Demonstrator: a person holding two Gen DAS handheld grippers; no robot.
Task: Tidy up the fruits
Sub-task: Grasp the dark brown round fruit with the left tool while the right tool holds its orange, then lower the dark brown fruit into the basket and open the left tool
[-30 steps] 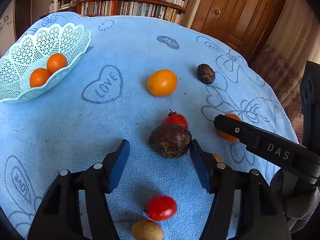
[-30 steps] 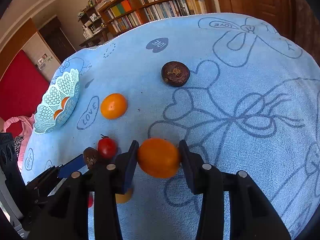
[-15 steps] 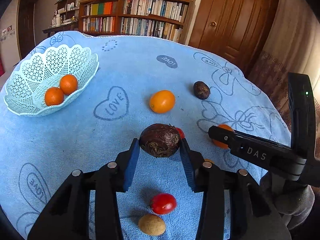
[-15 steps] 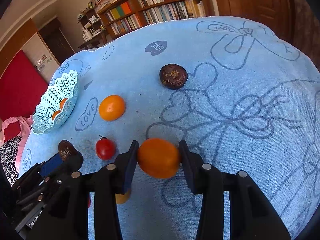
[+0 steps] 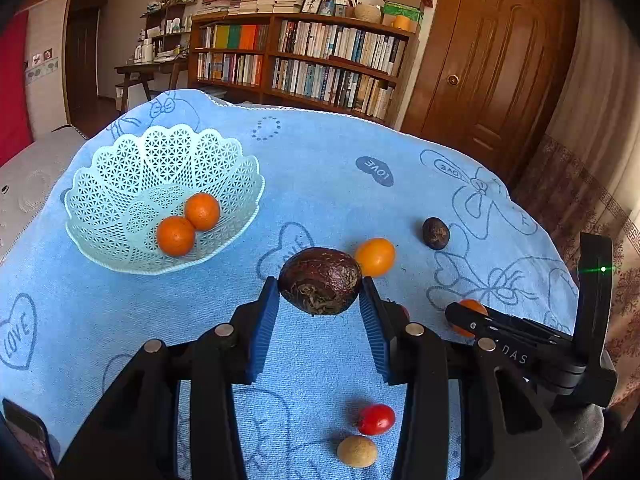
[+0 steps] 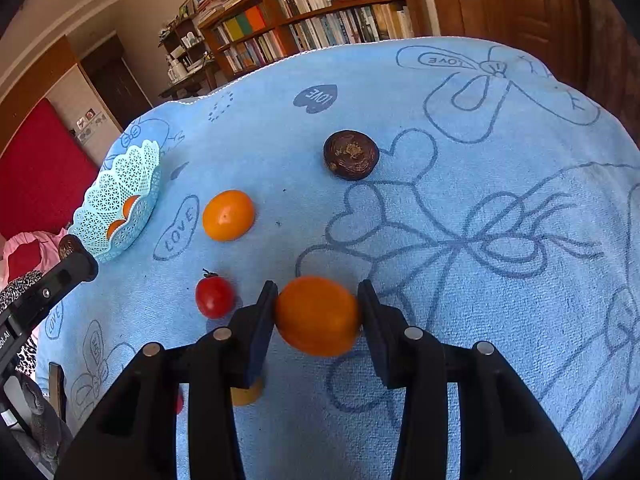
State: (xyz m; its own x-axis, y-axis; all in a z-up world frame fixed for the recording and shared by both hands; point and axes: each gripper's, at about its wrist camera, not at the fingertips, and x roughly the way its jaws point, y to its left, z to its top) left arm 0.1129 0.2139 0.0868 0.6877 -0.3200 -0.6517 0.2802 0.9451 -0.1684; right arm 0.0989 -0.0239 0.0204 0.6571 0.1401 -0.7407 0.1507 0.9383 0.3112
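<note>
The left tool [image 5: 320, 300] is pinching a dark, wrinkled passion fruit [image 5: 320, 280] between its blue pads, the fruit carried clear of the blue towel-covered surface [image 5: 328, 184] and pointed roughly toward the pale lattice basket [image 5: 120, 184]. The right tool [image 6: 318, 312] is clamped on an orange citrus fruit [image 6: 318, 316], likewise lifted off the cloth, with its fingers set just wide enough to span it. Around them, much is left loose: a larger orange fruit [image 6: 228, 215], a second passion fruit [image 6: 351, 155] farther out, a red tomato with a stem [image 6: 215, 297], and, nearer the person in the left wrist view, another small tomato [image 5: 376, 419] beside a tan round fruit [image 5: 357, 451]. A yellowish fruit [image 6: 248, 395] peeks from under the right tool's finger. The basket sits well apart to the left and holds only two small oranges [image 5: 188, 224], touching each other. By this showing the sorting is in an early stage, two fruits delivered, two in hand, and six or so yet to be gathered.
</note>
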